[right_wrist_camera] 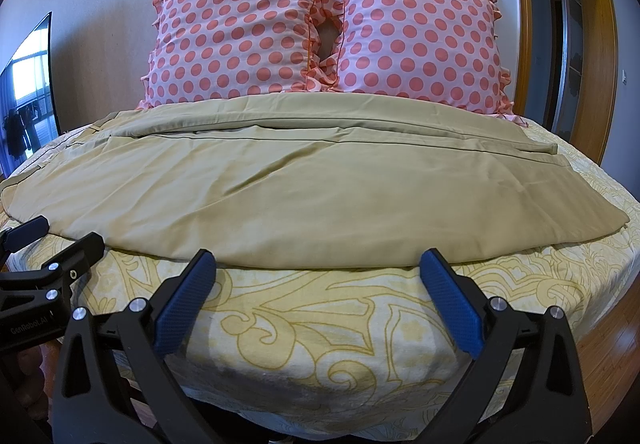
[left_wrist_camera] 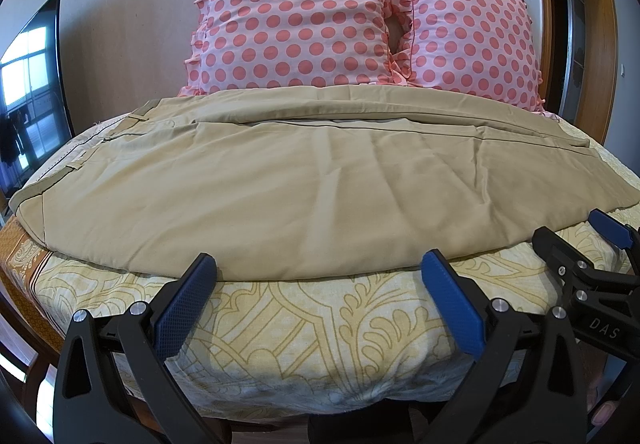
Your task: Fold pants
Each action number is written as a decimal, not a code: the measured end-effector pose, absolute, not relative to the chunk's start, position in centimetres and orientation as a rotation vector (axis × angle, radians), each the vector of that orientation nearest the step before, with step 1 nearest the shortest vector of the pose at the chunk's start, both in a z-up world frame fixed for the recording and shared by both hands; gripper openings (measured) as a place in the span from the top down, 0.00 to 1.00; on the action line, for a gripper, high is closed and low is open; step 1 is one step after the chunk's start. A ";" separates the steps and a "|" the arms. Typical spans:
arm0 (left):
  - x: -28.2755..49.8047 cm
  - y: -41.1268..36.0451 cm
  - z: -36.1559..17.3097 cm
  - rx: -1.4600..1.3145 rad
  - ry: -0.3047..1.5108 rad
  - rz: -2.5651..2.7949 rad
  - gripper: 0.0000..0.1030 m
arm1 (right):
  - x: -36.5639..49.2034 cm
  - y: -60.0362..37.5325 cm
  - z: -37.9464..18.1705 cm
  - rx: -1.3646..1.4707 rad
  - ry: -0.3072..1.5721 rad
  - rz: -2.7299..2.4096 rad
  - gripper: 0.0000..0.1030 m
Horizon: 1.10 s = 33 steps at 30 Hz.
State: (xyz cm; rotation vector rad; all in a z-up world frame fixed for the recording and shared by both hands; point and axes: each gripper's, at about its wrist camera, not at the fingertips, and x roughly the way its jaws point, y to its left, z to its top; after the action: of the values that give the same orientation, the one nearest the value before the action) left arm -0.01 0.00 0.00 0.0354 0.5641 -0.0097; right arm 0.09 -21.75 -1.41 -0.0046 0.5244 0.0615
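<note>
Tan pants (left_wrist_camera: pixel 312 196) flat on bed, just beyond both open grippers' tips.

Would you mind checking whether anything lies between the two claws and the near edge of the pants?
Nothing visible does. The left claw and right claw, both open, face the pants across bare patterned bedsheet. The pillows sit behind the pants.
</note>
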 end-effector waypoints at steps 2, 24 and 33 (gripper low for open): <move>0.0 0.0 0.0 0.036 0.564 -0.010 0.01 | 0.1 -21.7 -1.4 -0.004 0.526 0.062 0.02; 0.3 0.5 1.7 0.044 0.594 0.030 0.01 | 0.0 -24.5 1.6 0.020 0.514 0.135 0.02; 6.5 0.9 8.1 0.022 0.482 0.144 0.01 | 14.2 -36.9 8.8 0.186 0.567 -0.147 0.02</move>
State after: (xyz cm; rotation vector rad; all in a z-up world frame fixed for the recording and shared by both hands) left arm 6.54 0.92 8.06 0.0223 0.4822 0.1438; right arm 14.21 -36.93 8.80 0.1857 0.5674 -0.1473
